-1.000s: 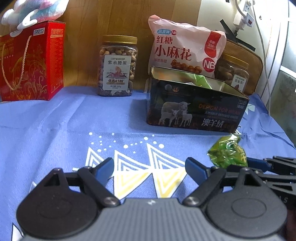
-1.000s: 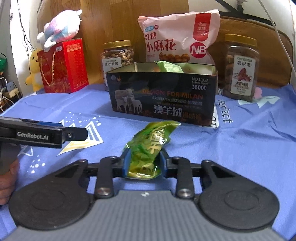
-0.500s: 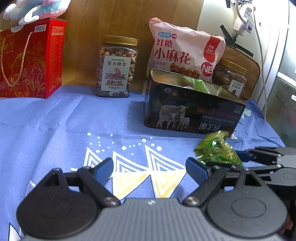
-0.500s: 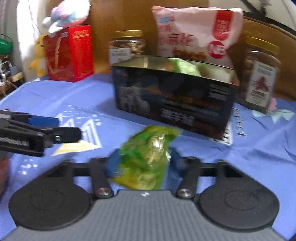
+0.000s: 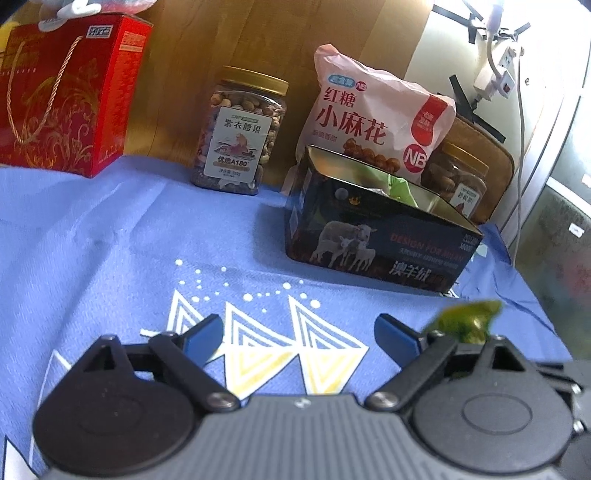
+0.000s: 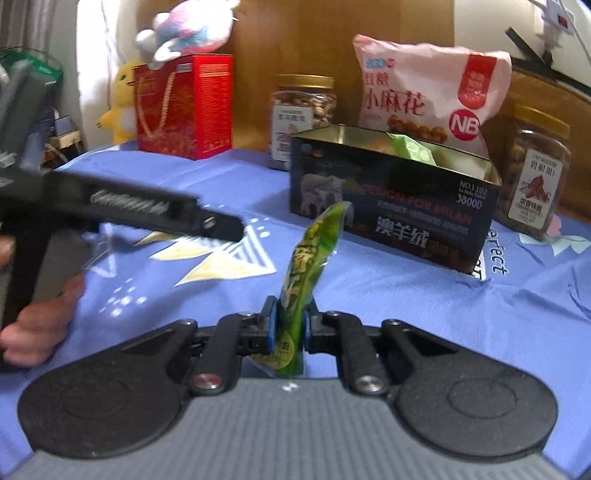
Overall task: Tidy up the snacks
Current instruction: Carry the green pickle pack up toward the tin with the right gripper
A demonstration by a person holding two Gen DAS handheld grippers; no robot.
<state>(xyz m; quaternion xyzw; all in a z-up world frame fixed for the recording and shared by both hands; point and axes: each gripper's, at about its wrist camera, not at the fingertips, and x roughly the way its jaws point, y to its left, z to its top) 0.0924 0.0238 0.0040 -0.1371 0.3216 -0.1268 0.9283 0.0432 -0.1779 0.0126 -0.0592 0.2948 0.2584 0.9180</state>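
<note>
My right gripper (image 6: pixel 289 322) is shut on a green snack packet (image 6: pixel 310 266) and holds it upright above the blue cloth; the packet's tip shows in the left wrist view (image 5: pixel 467 321). A dark open tin box (image 6: pixel 391 210) with sheep on its side stands ahead, with a green packet (image 6: pixel 412 147) inside; it also shows in the left wrist view (image 5: pixel 376 236). My left gripper (image 5: pixel 299 334) is open and empty over the cloth, left of the right gripper; its body shows in the right wrist view (image 6: pixel 140 206).
Behind the tin stand a pink snack bag (image 6: pixel 424 99), a nut jar (image 5: pixel 240 129), a second jar (image 6: pixel 535 173) at the right, and a red gift box (image 5: pixel 66 96) at the left. Plush toys (image 6: pixel 184 26) sit on and beside the red box. A blue tablecloth (image 5: pixel 110 240) covers the table.
My right gripper has closed tight on the green packet, lifted it off the cloth and turned it upright. The left gripper has risen and tilted, staying open.
</note>
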